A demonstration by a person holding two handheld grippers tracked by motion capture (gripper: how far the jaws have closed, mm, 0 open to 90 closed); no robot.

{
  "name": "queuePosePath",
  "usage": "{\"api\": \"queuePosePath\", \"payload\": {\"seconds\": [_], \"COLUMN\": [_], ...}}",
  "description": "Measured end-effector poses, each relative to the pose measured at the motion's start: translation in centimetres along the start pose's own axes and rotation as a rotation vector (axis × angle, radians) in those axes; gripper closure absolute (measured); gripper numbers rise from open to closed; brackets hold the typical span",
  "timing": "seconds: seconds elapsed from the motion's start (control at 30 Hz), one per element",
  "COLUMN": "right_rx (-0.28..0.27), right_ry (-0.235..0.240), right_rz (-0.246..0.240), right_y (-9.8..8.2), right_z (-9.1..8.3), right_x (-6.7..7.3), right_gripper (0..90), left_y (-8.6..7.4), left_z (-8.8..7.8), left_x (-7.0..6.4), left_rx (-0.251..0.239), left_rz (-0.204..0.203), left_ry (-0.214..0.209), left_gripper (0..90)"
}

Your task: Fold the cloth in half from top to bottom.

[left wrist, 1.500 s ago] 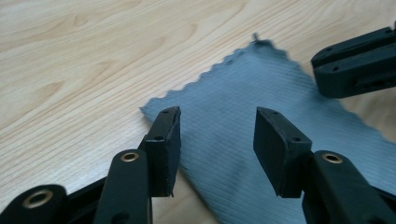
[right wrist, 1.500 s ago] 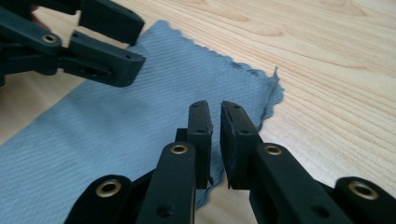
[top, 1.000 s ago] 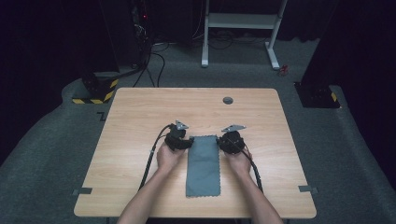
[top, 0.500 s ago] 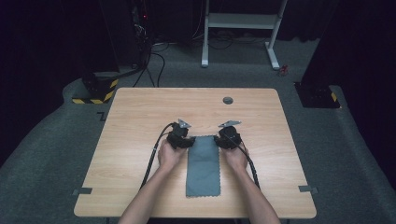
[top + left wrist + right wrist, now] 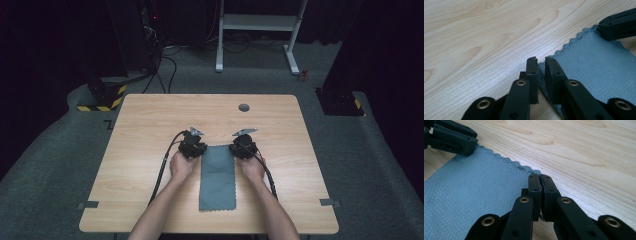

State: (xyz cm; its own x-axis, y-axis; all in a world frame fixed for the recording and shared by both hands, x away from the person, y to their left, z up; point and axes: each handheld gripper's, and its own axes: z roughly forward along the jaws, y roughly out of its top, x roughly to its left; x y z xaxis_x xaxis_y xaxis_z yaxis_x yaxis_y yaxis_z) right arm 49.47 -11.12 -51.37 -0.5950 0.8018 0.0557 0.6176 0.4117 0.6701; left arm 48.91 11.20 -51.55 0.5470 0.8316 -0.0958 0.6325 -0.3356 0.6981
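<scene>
A grey cloth [image 5: 217,180], folded into a long strip with scalloped ends, lies lengthwise on the wooden table [image 5: 145,125]. My left gripper [image 5: 199,148] sits at its far left corner. In the left gripper view the jaws [image 5: 540,61] stand a sliver apart with the cloth [image 5: 596,62] corner pinched up between them. My right gripper [image 5: 236,149] is at the far right corner. Its jaws [image 5: 540,177] are pressed together on the cloth [image 5: 474,195] corner. Each gripper view also shows the other gripper's jaw at the opposite corner.
A dark round grommet [image 5: 244,107] sits near the table's far edge. Tape marks [image 5: 88,205] sit near the front corners. Beyond the table are a white frame [image 5: 257,30] and a black-and-yellow base [image 5: 102,97] on the carpet.
Both grippers have edged inward a little, onto the cloth's far corners. The cloth itself lies where it was.
</scene>
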Motion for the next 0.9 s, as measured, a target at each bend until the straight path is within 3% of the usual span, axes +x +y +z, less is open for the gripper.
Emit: {"api": "queuePosePath", "payload": {"seconds": [0.13,0.33,0.43,0.57,0.7,0.9], "right_rx": [-0.004,-0.025,-0.042,-0.061,-0.07,-0.086], "right_ry": [0.005,0.033,0.027,0.034,0.034,0.024], "right_rz": [0.01,0.033,0.015,0.025,0.03,0.023], "right_y": [0.0,0.1,0.2,0.4,0.7,2.3], "right_z": [0.0,-0.5,-1.0,-1.2,-1.6,-2.6], "right_x": [-0.1,-0.4,-0.3,-0.4,-0.5,-0.9], "right_gripper": [88.8,89.2,89.4,89.5,89.6,89.6], "left_y": [-0.1,0.0,0.1,0.3,1.3,2.6], "left_z": [0.1,-0.2,-0.5,-0.8,-1.2,-1.8], "left_x": [0.8,1.0,1.2,1.4,1.4,1.7], "left_rx": [-0.008,-0.022,-0.043,-0.059,-0.066,-0.09], "left_rz": [-0.059,-0.045,-0.053,-0.07,-0.043,-0.052], "left_ry": [-0.051,-0.06,-0.073,-0.085,-0.075,-0.073], "left_gripper": [87.7,89.2,89.3,89.4,89.4,89.4]}}
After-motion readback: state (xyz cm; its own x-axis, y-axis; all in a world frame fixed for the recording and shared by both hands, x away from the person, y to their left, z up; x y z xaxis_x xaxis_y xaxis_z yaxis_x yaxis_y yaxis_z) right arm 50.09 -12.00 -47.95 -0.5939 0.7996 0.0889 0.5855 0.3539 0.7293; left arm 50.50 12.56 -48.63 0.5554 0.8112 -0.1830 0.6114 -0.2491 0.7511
